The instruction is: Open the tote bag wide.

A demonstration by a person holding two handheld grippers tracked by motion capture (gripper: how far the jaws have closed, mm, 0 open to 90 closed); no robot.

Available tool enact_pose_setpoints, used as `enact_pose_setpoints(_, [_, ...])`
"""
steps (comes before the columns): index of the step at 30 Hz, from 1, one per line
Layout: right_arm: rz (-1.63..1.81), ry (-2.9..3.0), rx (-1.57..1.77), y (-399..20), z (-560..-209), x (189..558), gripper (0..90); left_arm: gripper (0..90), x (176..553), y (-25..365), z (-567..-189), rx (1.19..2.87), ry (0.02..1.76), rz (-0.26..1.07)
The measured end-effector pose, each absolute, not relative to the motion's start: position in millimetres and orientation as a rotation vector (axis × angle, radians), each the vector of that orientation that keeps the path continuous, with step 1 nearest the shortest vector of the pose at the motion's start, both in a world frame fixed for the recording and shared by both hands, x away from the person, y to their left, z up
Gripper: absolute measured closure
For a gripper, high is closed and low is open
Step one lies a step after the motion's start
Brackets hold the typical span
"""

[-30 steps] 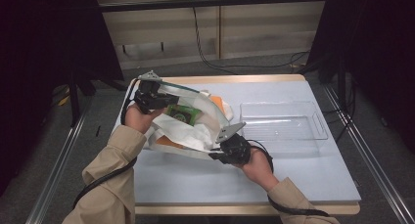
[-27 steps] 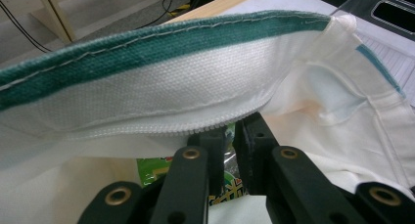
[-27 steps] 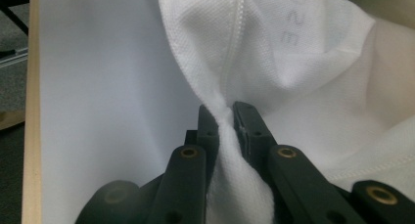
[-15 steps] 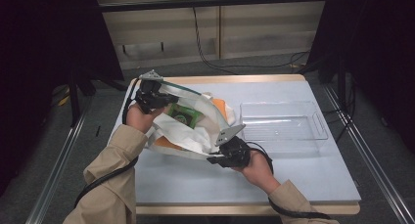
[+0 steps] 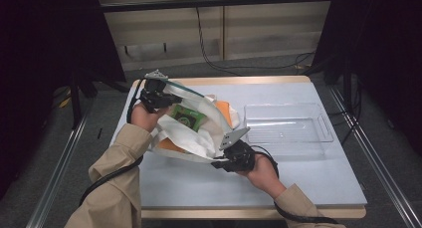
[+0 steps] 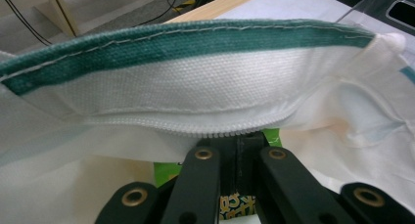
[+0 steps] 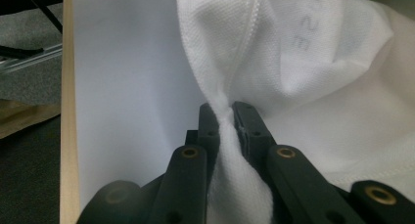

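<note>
Claws, two: our left gripper (image 5: pixel 158 94) is clamped on the zippered, green-trimmed rim of the white bag (image 5: pixel 199 133) near the table's far left corner, its jaws having just finished closing with the fabric edge between them; our right gripper (image 5: pixel 230 157) is pinched tight on a gathered fold of the same bag's white cloth toward the near edge of the table (image 5: pixel 298 178), left of its middle. Bag, one: a soft woven tote with a green band (image 6: pixel 195 43) and a zipper (image 6: pixel 210 131) along its mouth, lying on the left half of the table and held open between our two grips. We judge it light and limp, with no stiffness of its own; it will sag and fold wherever unsupported, so the stitched rim and the zipper seam are the surest places to take hold, since loose cloth may slip out of a pinch. Green packet (image 5: pixel 188 117), one, showing in the bag's mouth; an orange item (image 5: pixel 225 111), one, partly hidden beside it, which we cannot identify. Clear plastic tray (image 5: pixel 326 131), one, empty, on the right half of the table, well apart from the bag.
</note>
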State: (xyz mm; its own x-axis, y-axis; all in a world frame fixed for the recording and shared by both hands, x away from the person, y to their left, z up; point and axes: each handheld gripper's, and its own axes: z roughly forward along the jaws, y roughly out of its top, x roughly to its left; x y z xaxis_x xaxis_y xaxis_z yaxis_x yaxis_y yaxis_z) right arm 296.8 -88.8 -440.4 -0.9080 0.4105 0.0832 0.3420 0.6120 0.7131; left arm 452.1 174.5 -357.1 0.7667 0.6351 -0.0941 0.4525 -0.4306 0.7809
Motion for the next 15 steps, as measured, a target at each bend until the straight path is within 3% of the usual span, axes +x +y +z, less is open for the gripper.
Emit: enact_pose_setpoints(15, [1.196,2.772,0.621,-86.0,-438.8,290.7,83.6,90.0,459.1,170.0,-360.3,2.120,0.845,0.269])
